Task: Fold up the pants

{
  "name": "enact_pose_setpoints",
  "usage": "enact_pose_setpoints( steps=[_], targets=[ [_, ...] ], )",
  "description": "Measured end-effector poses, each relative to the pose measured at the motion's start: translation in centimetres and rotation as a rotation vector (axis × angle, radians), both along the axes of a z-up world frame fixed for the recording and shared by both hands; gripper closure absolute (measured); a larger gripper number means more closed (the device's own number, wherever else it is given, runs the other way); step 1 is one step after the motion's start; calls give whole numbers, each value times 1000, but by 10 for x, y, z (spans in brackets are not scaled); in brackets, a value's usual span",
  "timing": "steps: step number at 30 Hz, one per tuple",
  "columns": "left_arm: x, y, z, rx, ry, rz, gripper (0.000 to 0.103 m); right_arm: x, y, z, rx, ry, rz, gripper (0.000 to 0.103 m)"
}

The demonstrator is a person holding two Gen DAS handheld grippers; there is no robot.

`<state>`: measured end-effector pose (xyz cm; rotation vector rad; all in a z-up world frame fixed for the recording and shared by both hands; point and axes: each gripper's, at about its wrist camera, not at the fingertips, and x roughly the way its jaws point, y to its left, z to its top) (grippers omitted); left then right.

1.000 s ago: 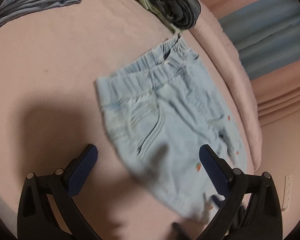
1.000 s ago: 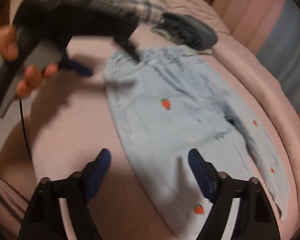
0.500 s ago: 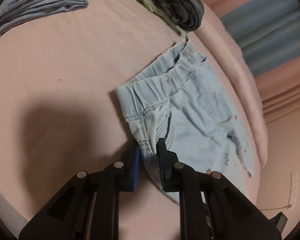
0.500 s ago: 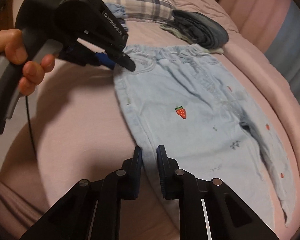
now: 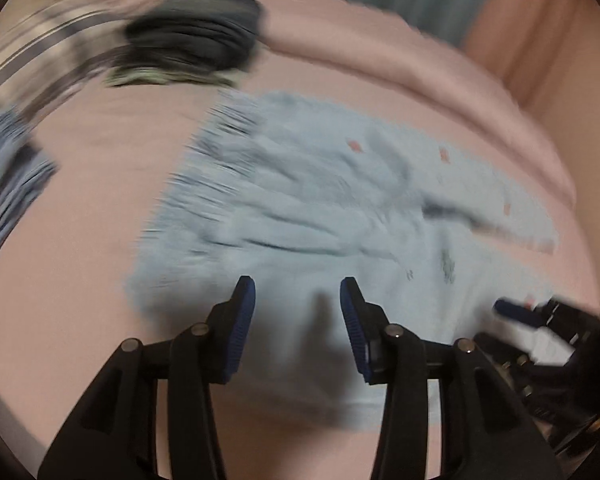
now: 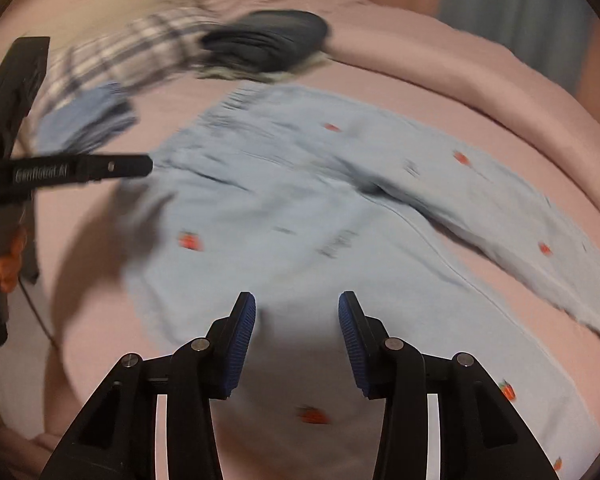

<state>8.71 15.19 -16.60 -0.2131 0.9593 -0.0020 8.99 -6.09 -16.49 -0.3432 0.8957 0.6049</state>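
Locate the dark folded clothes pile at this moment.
In the right wrist view the dark folded pile sits upper centre on the pink bed, just beyond the light-blue pants.

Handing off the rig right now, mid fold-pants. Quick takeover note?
Left hand-held gripper: jaws opening, nothing between the pads; it hangs over the pants' waist end.
Right hand-held gripper: jaws opening too, nothing held; it hangs over the near leg.
Pants: light blue with strawberry prints, spread flat on the pink bed, waistband toward the left of the right wrist view, legs apart toward the right.
Dark clothes pile lies beyond the waistband.
Done: pants laid out; no fold visible yet.
Left: all the folding. Frames are blurred, so check the edges before gripping.
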Motion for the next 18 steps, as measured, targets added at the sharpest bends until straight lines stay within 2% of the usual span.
enact_pose_setpoints(
  steps=[2,3,4,5,8,10,11,13,16,18],
  targets=[
    [4,-13,-24,48,94,-65,60,-1,-10,-16,-59,55,-12,59],
    [-3,-18,-30,93,78,-96,60,-5,-16,-26,-96,88,-13,59],
    [-10,-22,-29,116,48,-121,58,-14,-25,-32,-99,92,-2,58],
    [-18,-24,-29,123,54,-171,58,-23,-33,-31,-86,86,17,57],
    [-27,-14,-25,65,83,-251,54,-33,-57,-25,-84,178,70,55],
    [-18,-4,-18,24,87,-240,50,-19,-68,-16,-56,248,87,53],
    [-10,-2,-13,35,75,-222,42,-11,-72,-10,-47,233,79,50],
    [15,7,1,67,26,-176,36,14,-78,7,-29,156,51,46],
    [60,18,14,74,-19,-158,35,68,-81,32,53,81,12,39],
    [100,26,18,116,-23,-132,35,104,-81,38,74,57,-9,33]
  ],
)
